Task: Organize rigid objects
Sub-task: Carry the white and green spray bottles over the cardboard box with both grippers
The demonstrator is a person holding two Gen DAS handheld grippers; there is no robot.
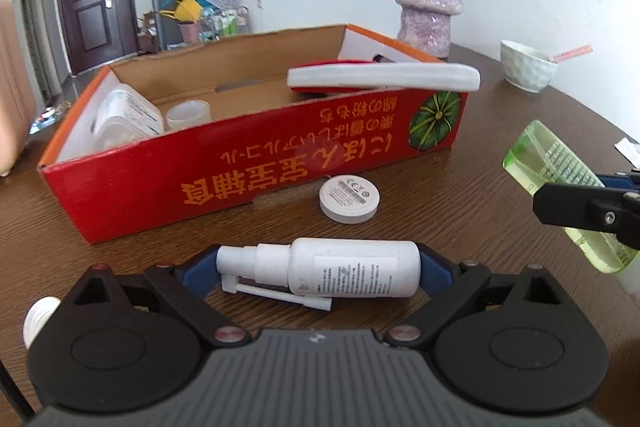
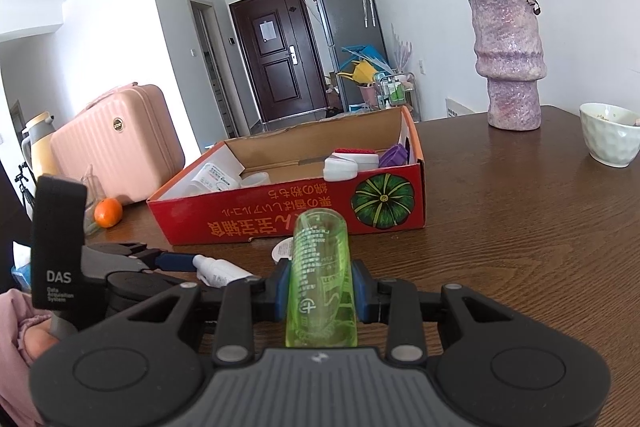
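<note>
A glossy wood-grain table bears a matt cardboard box and smooth white plastic spray bottle.

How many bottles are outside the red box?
2. The white spray bottle lies on the table between the left gripper fingers. The green bottle is clamped in the right gripper. Others may be hidden.

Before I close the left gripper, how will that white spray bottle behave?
The white spray bottle lies on its side on the table, so it may roll. Smooth plastic could slip between the left gripper pads. Its thin nozzle tube looks bendable.
</note>
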